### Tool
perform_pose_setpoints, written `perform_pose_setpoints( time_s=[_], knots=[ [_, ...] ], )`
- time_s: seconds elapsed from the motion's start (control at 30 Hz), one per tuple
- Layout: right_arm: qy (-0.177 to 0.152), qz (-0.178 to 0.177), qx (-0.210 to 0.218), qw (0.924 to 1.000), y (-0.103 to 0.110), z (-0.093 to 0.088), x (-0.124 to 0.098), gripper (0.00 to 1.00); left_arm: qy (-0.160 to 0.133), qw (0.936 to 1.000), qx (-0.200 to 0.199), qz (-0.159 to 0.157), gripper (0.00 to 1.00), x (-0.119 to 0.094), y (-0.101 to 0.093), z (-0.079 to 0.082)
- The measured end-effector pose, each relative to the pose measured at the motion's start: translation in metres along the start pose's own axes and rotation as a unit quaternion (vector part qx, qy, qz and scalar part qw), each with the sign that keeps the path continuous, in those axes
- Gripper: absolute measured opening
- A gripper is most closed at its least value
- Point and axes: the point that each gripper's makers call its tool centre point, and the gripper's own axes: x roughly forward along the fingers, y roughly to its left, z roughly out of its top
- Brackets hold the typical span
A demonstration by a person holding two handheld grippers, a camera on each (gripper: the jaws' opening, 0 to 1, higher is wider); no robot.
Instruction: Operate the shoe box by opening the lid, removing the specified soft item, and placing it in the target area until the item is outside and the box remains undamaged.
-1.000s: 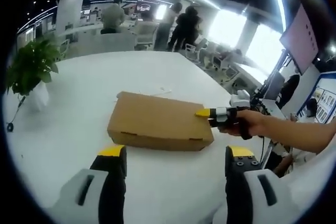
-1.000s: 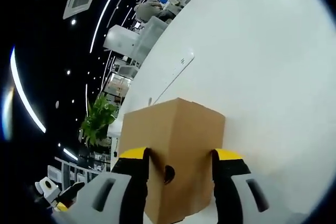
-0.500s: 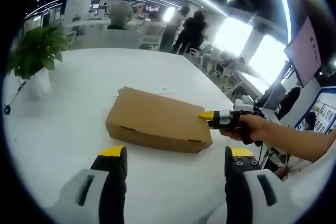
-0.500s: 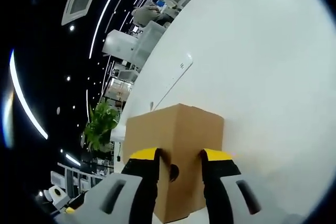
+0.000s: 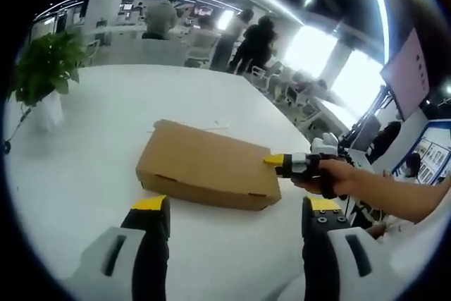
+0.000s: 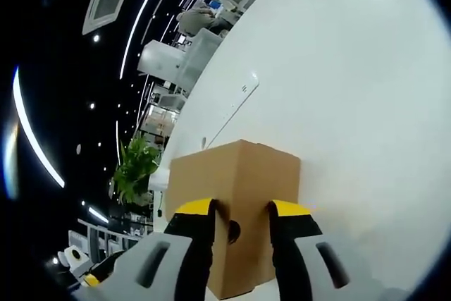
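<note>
A closed brown cardboard shoe box [image 5: 204,163] lies flat on the white table [image 5: 77,174]. My left gripper [image 5: 236,209] hovers open just in front of the box's long side, nothing between its fingers. A hand [image 5: 342,174] holds my right gripper [image 5: 275,160] against the box's right end. In the right gripper view that end of the box [image 6: 239,174] stands between the jaws of the right gripper [image 6: 242,208], which pinch it on either side of a dark round hole [image 6: 232,230]. The box's contents are hidden.
A potted green plant [image 5: 42,68] stands at the table's far left, also the plant [image 6: 134,167] beyond the box. A thin white strip [image 5: 211,127] lies behind the box. People [image 5: 246,33] and chairs stand past the table's far edge.
The right gripper's jaws drew together on the box's end in the first half second and have held since. The left view has shifted a little; the left jaws stay open.
</note>
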Motion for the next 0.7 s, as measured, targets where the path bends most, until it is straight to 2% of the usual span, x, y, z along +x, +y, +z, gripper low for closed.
perform_pose_setpoints(
  time_s=[0.13, 0.17, 0.2, 0.33, 0.53, 0.63, 0.7],
  knots=[
    [-0.001, -0.001, 0.0, 1.0, 0.001, -0.001, -0.001, 0.3, 0.002, 1.0, 0.004, -0.001, 0.79, 0.001, 0.007, 0.002],
    [0.0, 0.0, 0.0, 1.0, 0.001, 0.0, -0.001, 0.3, -0.014, 0.9997, 0.022, -0.001, 0.79, 0.001, 0.011, 0.008],
    [0.0, 0.001, 0.001, 1.0, 0.001, 0.0, -0.001, 0.3, -0.015, 0.9996, 0.023, 0.002, 0.79, 0.001, 0.012, 0.009],
    [0.002, 0.002, -0.002, 1.0, 0.0, 0.0, -0.001, 0.3, -0.001, 0.9999, 0.015, 0.005, 0.82, 0.001, 0.025, 0.012],
    [0.006, 0.002, -0.003, 1.0, -0.001, 0.001, 0.0, 0.3, 0.001, 0.9997, 0.023, 0.008, 0.82, 0.001, 0.047, 0.028],
    [0.007, 0.002, -0.002, 1.0, 0.001, 0.0, -0.001, 0.3, -0.002, 0.9989, 0.047, 0.008, 0.82, 0.003, 0.06, 0.041],
    [0.007, 0.003, -0.004, 1.0, 0.0, 0.001, 0.0, 0.3, 0.005, 0.9976, 0.068, 0.008, 0.82, 0.005, 0.06, 0.045]
  ],
)
